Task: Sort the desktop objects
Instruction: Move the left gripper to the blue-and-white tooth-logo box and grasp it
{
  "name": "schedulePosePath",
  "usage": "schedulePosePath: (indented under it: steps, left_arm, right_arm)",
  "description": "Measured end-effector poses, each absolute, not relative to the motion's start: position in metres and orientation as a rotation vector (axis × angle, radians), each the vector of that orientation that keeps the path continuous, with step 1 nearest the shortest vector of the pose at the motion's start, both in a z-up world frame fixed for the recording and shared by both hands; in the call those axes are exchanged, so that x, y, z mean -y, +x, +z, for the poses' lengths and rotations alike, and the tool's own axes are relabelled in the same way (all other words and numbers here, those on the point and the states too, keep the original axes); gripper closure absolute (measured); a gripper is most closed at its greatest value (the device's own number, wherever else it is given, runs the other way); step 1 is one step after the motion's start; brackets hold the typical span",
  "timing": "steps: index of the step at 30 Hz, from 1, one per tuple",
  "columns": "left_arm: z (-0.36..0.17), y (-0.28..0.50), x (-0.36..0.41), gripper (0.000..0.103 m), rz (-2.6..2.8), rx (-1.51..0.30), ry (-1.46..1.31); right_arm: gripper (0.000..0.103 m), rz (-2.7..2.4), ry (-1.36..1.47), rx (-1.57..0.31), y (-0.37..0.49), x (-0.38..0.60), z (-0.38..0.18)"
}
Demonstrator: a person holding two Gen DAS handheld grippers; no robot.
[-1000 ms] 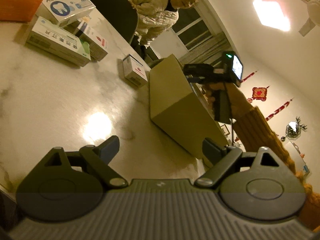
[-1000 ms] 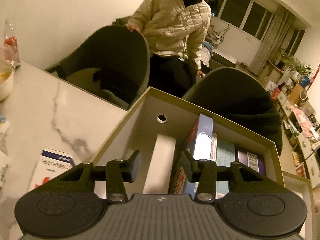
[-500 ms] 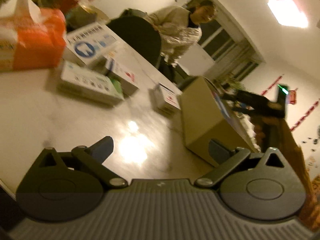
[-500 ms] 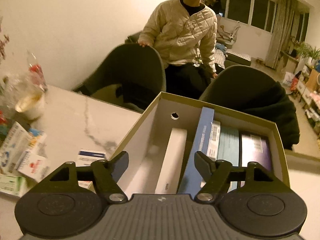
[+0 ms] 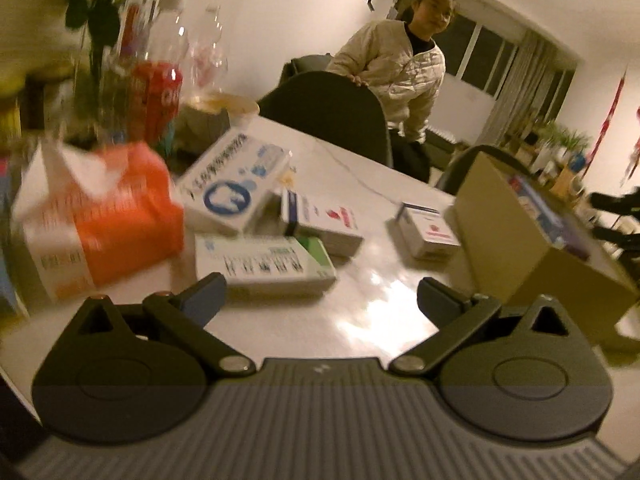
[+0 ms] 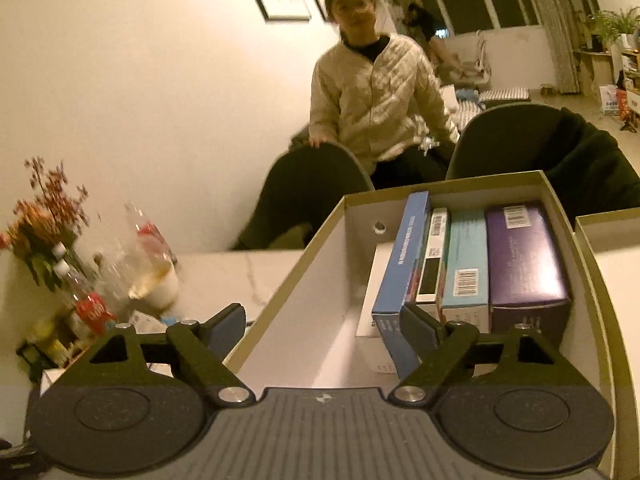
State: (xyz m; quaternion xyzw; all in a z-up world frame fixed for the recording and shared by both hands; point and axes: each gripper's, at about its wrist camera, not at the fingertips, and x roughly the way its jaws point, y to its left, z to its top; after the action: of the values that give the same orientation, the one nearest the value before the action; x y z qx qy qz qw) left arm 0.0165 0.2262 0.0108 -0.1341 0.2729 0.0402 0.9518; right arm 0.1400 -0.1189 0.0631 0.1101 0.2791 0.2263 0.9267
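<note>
The pale marbled worktop [image 5: 372, 184] carries an olive cardboard storage box [image 5: 516, 240] at about two o'clock from the left claw [image 5: 320, 294]; in the right wrist view, flat cartons stand on edge inside it, a tall blue one [image 6: 404, 256] among them. Loose cartons lie outside it. The nearest, a white-and-green flat carton [image 5: 264, 266], sits at eleven o'clock just ahead of the left claw, its long axis running crosswise. Both claws are spread and empty; the right claw [image 6: 322, 322] hovers over the box's near left wall. The left claw looks the nearer one to the loose cartons.
</note>
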Motion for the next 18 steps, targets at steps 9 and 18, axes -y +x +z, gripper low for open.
schedulePosePath:
  steps: [9, 18]
  left_arm:
    - [0.025, 0.048, -0.239, 0.000, 0.136, -0.595, -0.168]
    - [0.028, 0.090, -0.238, 0.000, 0.164, -0.663, 0.007]
  right_arm:
    - [0.005, 0.540, 0.263, -0.446, 0.115, 0.146, 0.040]
    - [0.003, 0.772, 0.227, -0.370, 0.089, 0.157, 0.033]
